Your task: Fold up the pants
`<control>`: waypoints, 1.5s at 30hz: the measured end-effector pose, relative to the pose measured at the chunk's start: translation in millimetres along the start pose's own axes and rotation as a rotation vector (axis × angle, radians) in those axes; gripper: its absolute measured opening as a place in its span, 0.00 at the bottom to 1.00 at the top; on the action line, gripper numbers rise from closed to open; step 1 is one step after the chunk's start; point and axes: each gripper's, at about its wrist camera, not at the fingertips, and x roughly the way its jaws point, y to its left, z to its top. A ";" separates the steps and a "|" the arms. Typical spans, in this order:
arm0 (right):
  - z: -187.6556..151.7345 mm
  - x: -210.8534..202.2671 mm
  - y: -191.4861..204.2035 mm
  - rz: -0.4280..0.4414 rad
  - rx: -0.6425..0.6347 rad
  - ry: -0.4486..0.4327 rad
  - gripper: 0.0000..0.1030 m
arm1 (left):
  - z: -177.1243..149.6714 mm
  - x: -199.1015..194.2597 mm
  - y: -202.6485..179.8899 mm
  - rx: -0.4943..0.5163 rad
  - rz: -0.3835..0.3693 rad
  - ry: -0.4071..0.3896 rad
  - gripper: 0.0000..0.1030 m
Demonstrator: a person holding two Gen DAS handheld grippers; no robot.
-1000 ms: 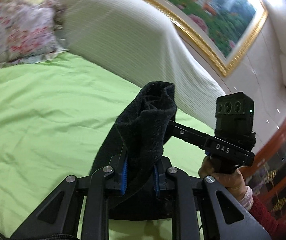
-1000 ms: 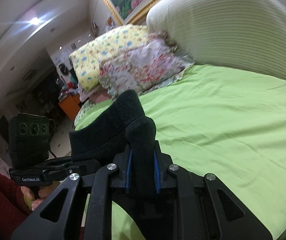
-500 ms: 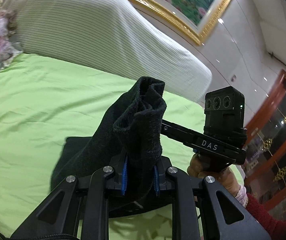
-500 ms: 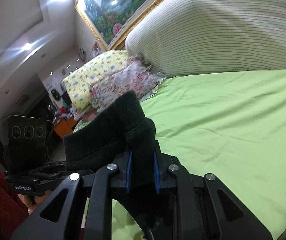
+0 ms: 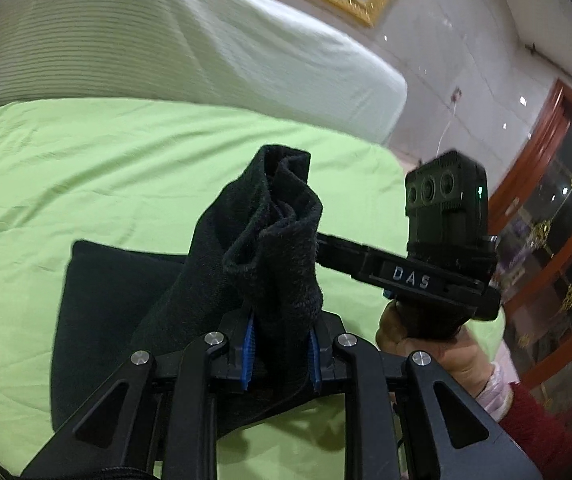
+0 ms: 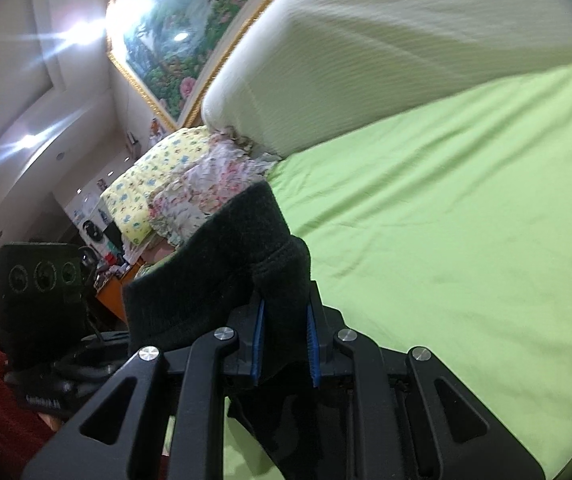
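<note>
My left gripper [image 5: 279, 350] is clenched on a bunched fold of the black pants [image 5: 273, 248], the cloth squeezed between its blue pads [image 5: 249, 344] and standing up above them in a thick roll. Below and toward 9 o'clock from that grip, the rest of the pants spreads as a flat dark panel on the green bed sheet [image 5: 85, 168]. At 3 o'clock in the left wrist view I see my right gripper's body with its camera block, held by a hand [image 5: 426, 340] in a red sleeve [image 5: 538, 436].

My right gripper [image 6: 283, 346] is likewise clamped on the pants [image 6: 221, 272]; here a hemmed edge of the fabric rises between the pads and runs off toward 9 o'clock, where the left gripper's camera block sits. More black cloth hangs below the jaws toward 6 o'clock, over the sheet [image 6: 466, 240].

Across the far side of the bed lies a long white ribbed bolster [image 5: 145, 40], at 12 o'clock in the left view. In the right view, floral pillows [image 6: 189, 184] are piled at about 10 o'clock, just beside the bolster's end, and a gold-framed landscape painting [image 6: 189, 28] hangs on the wall above them.
</note>
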 end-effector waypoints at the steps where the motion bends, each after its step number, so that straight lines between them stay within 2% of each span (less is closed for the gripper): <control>1: -3.4 0.1 -5.1 -0.008 0.014 0.005 0.19 | -2.4 5.6 -2.2 -0.001 0.002 0.011 0.20; 8: -16.9 -4.5 -21.0 -0.087 0.053 0.014 0.25 | -6.1 31.9 -10.8 0.024 0.023 0.048 0.21; 13: -21.2 -15.4 -18.0 -0.164 0.059 0.003 0.25 | -1.4 40.0 -12.8 0.047 -0.010 0.055 0.33; 15: -23.6 -20.3 -15.9 -0.200 0.067 -0.006 0.25 | -4.5 37.4 -12.1 0.056 -0.026 0.060 0.43; 17: -27.6 -30.5 -18.2 -0.248 0.096 -0.029 0.25 | -6.3 35.2 -10.4 0.060 -0.035 0.064 0.48; 18: -29.2 -33.6 -20.6 -0.258 0.116 -0.039 0.29 | -7.2 36.2 -11.2 0.061 -0.038 0.068 0.49; 19: -32.3 -39.0 -24.9 -0.263 0.153 -0.054 0.39 | -8.1 37.4 -11.7 0.062 -0.040 0.074 0.49; 21: -39.4 -48.5 -31.6 -0.271 0.206 -0.083 0.49 | -10.0 34.6 -8.9 0.062 -0.038 0.077 0.50; 29: -56.9 -82.9 -25.6 -0.336 0.276 -0.169 0.54 | -18.4 10.3 -9.2 0.033 -0.043 0.051 0.59; 31: -59.0 -92.2 -19.7 -0.337 0.277 -0.206 0.63 | -14.9 3.0 -8.9 0.022 -0.024 0.036 0.60; 37: -58.3 -103.0 2.4 -0.363 0.250 -0.270 0.68 | -4.4 -9.2 0.4 -0.006 0.015 0.010 0.65; 45: -54.7 -101.5 14.6 -0.417 0.167 -0.252 0.74 | 10.1 0.5 21.9 -0.087 0.105 0.022 0.65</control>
